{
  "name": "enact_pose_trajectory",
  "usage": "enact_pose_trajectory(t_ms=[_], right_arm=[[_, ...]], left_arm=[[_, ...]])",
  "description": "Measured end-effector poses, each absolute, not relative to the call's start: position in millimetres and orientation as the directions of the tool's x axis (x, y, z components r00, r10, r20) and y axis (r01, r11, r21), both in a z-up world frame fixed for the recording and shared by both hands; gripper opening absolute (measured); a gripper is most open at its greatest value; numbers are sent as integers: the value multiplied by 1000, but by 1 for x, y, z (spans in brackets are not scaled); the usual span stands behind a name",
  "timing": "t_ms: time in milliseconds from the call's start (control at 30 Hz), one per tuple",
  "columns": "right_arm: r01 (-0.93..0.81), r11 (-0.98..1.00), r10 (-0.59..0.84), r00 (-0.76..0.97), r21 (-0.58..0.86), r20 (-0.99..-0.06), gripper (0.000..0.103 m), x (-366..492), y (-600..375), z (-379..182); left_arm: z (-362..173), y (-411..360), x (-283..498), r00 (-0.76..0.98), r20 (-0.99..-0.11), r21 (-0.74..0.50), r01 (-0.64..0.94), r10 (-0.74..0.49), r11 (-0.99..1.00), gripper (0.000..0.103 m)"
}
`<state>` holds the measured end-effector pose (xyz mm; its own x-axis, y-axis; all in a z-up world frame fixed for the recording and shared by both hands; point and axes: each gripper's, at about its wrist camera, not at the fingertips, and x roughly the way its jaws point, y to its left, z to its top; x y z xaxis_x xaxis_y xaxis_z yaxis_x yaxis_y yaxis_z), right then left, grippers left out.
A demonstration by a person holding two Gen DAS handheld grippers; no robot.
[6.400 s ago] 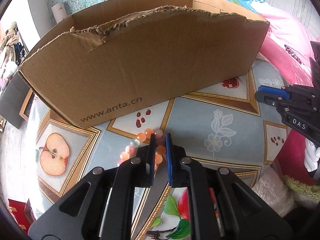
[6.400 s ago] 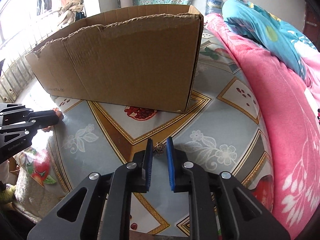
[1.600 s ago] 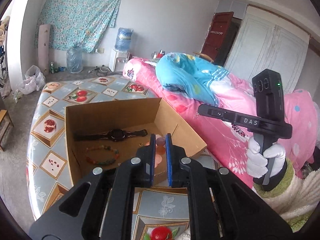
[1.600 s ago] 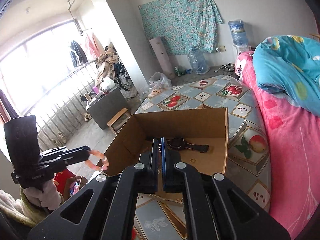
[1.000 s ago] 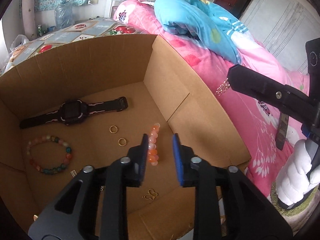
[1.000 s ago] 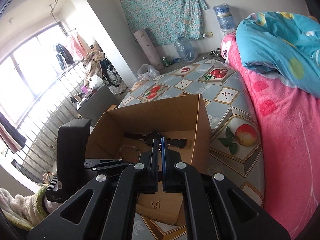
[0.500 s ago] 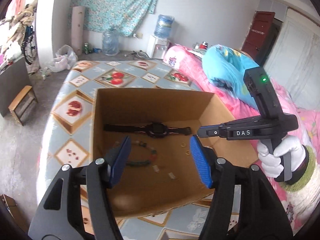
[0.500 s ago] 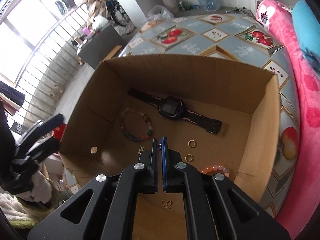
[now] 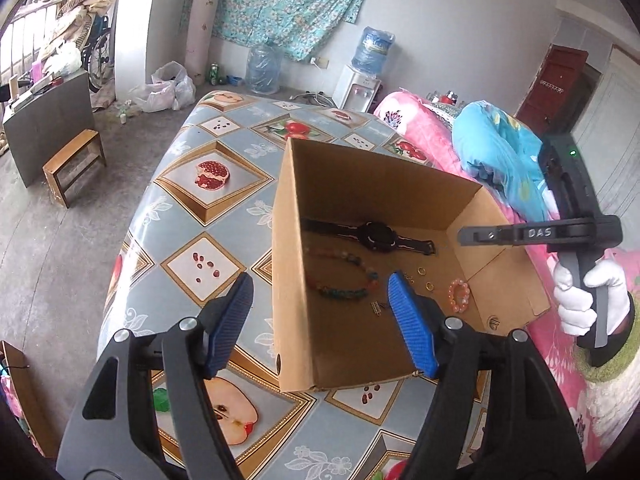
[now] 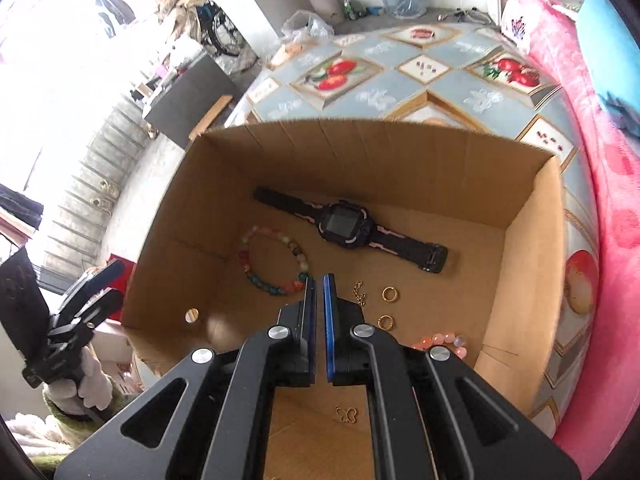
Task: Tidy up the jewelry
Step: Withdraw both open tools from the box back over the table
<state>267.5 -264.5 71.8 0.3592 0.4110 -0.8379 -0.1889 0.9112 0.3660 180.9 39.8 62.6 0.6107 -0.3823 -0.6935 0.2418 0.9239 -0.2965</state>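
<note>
An open cardboard box [image 9: 286, 280] [image 10: 516, 240] stands on the patterned table. In it lie a black watch [image 9: 376, 235] [image 10: 346, 226], a multicoloured bead bracelet [image 9: 344, 274] [image 10: 272, 260], two gold rings [image 10: 390, 294], a small gold chain [image 10: 359, 293], a pink bead bracelet [image 9: 459, 296] [image 10: 442, 340] and a gold butterfly charm [image 10: 346, 415]. My left gripper [image 9: 320, 320] is open and empty above the box's near left corner. My right gripper [image 10: 319, 280] hangs over the box, jaws slightly parted with nothing between them; it also shows in the left wrist view [image 9: 466, 236].
The table [image 9: 208, 208] has a fruit-pattern cloth. A pink blanket [image 10: 608, 160] and a blue cushion [image 9: 496, 164] lie on the bed to the right. A wooden stool [image 9: 74, 166] and a grey cabinet [image 9: 44, 120] stand on the floor to the left.
My left gripper has drawn back to the box's left corner, still open. My right gripper has dropped lower into the box, and the small gold chain now lies on the floor beside the rings.
</note>
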Motion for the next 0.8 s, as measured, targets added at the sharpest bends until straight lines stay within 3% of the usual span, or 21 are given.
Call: enact_pose_trajectory(t_ms=[67, 133, 167, 300, 367, 500, 600, 800], right_arm=[[-158, 920, 390, 457, 359, -800, 9, 250, -281, 95], [-97, 921, 365, 558, 377, -746, 32, 228, -306, 114], [-64, 914, 357, 594, 400, -721, 35, 218, -319, 120], [70, 808, 406, 653, 585, -639, 35, 181, -370, 101], [145, 773, 410, 628, 617, -661, 35, 171, -382, 76], [187, 780, 427, 538, 597, -726, 38, 165, -367, 34], [154, 843, 366, 538, 515, -760, 47, 163, -347, 33], [130, 883, 317, 546, 452, -776, 48, 160, -337, 39]], left_arm=[[57, 36, 184, 592, -703, -310, 243, -394, 919, 70], [48, 35, 186, 573, -714, -331, 230, -402, 915, 71], [43, 36, 189, 558, -721, -352, 218, -412, 910, 71], [23, 39, 197, 497, -744, -425, 162, -446, 890, 71], [15, 39, 199, 473, -744, -461, 150, -473, 875, 71], [14, 29, 195, 457, -744, -469, 163, -488, 868, 71], [16, 19, 190, 471, -762, -412, 176, -444, 894, 71], [21, 12, 170, 528, -764, -329, 178, -372, 928, 71]])
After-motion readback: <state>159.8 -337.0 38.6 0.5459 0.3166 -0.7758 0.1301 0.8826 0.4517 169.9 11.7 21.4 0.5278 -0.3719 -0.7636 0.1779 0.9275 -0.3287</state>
